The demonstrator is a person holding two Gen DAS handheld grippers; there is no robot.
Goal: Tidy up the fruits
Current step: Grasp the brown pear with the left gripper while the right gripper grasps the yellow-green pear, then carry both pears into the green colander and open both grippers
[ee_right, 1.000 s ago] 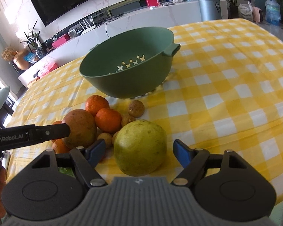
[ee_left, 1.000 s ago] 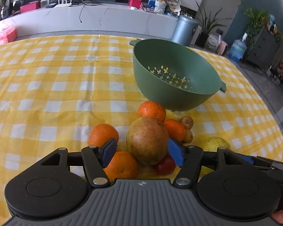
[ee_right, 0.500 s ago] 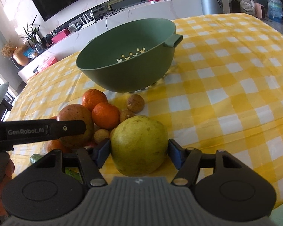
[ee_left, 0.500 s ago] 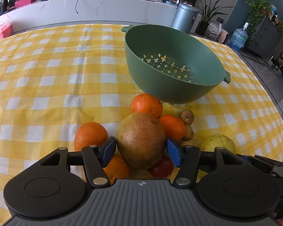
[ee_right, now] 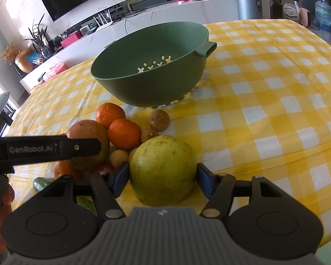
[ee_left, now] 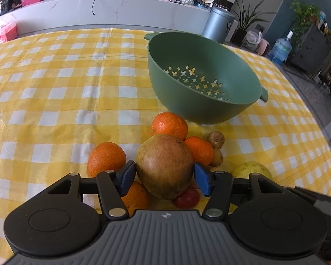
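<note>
While the green bowl (ee_left: 204,78) sits with nothing in it on the checked surface (ee_left: 55,92), the right claw (ee_right: 163,177) has just squeezed onto the big yellow-green fruit (ee_right: 163,170). The left claw (ee_left: 164,177) has just squeezed onto the brown fruit (ee_left: 164,165), beside oranges (ee_left: 169,126).

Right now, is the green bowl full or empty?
Empty. The bowl shows only its bare perforated bottom in both views; all the fruit lies on the cloth beside it.
</note>
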